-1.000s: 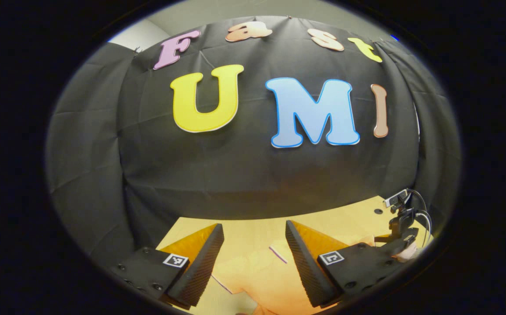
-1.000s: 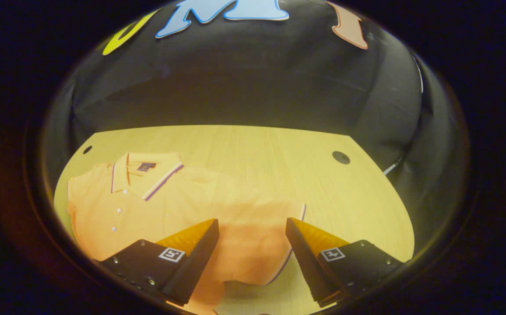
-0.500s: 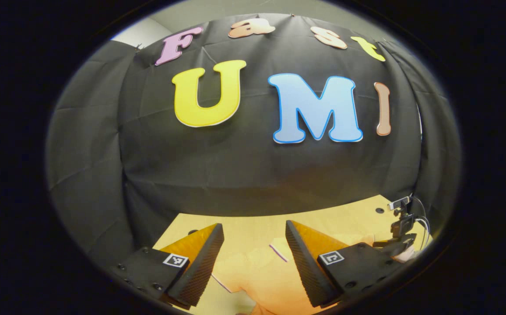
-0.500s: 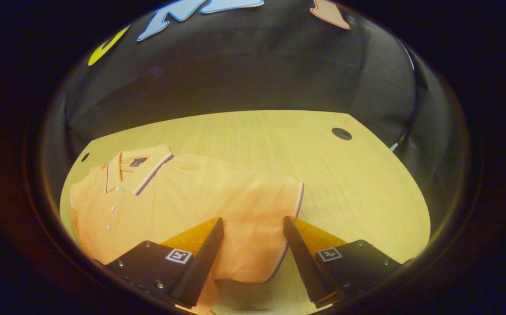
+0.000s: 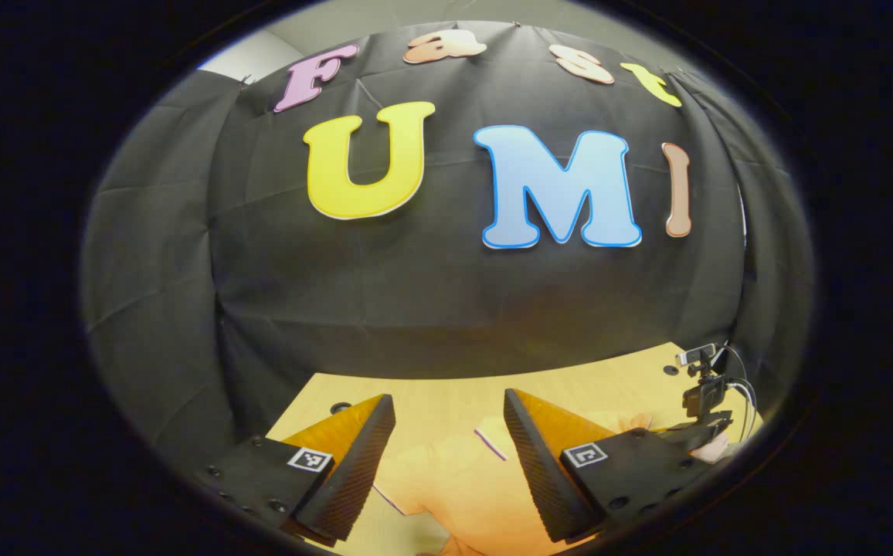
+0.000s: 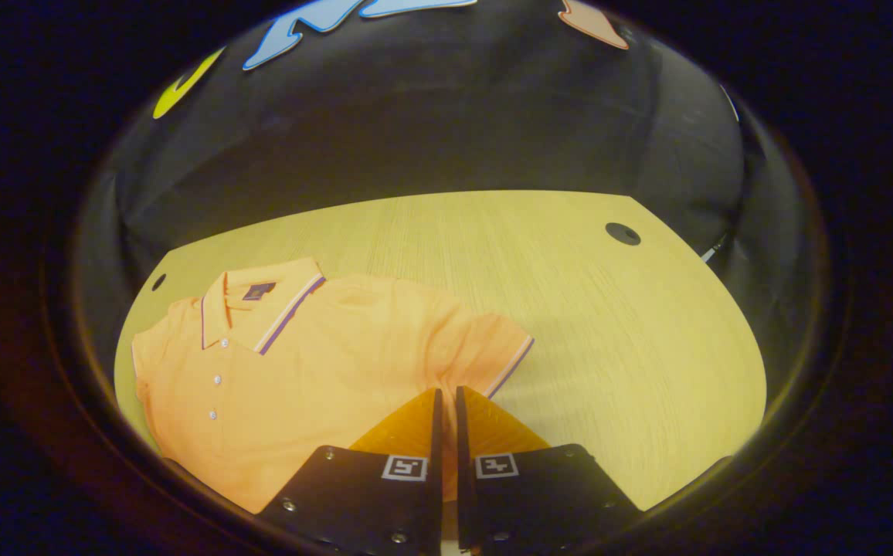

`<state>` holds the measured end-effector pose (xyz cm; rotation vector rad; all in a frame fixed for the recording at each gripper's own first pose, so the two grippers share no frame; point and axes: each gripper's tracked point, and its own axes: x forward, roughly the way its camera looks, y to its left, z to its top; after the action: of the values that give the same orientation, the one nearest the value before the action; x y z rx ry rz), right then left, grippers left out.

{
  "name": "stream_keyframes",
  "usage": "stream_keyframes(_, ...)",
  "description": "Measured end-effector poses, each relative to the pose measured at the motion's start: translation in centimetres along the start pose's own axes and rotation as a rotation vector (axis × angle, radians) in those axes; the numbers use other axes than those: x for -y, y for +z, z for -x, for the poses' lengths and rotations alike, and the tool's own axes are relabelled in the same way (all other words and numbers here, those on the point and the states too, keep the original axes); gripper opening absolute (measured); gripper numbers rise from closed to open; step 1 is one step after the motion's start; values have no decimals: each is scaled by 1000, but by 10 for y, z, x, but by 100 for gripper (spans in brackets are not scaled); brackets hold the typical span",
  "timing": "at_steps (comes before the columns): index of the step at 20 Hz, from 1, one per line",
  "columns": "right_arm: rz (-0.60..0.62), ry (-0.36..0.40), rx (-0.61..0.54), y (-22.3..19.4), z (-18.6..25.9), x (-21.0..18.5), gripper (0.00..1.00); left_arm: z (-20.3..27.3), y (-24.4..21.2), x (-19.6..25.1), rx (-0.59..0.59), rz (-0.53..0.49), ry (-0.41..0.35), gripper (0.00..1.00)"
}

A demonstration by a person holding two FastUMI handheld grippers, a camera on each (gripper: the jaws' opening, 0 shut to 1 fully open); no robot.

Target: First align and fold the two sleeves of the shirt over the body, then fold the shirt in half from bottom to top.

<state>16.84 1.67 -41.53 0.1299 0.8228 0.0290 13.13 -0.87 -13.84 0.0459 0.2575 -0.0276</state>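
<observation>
An orange polo shirt lies flat on the wooden table, with its striped collar at the far left. Its sleeve with a striped cuff reaches toward me. My right gripper is shut on the near edge of that sleeve, its fingers almost touching. In the left gripper view, my left gripper hangs open above the shirt, with orange cloth and a striped trim below the gap. The right gripper shows far right, low over the cloth.
Round cable holes sit in the table at the back right and back left. Bare wood stretches to the right of the sleeve. The black booth wall rises just behind the table's far edge.
My right gripper has closed from wide open onto the sleeve's near edge. The left gripper has stayed open and barely moved.
</observation>
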Motion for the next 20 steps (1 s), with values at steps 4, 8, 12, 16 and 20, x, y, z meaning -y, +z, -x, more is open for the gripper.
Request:
stream_keyframes(4, 4, 24, 68, 28, 12, -22, 8, -5, -1, -2, 0, 1, 2, 94)
stream_keyframes(8, 37, 81, 118, 51, 25, -57, 8, -9, -4, -6, -1, 8, 5, 93)
stream_keyframes(12, 103, 159, 124, 52, 32, -105, 8, -11, -13, -17, -9, 23, 21, 93)
stream_keyframes(16, 165, 227, 79, 32, 28, -146, 8, -13, -27, -37, -27, 16, 50, 94)
stream_keyframes(20, 194, 249, 24, 11, 17, -162, 8, -9, -38, -53, -44, 25, 73, 94)
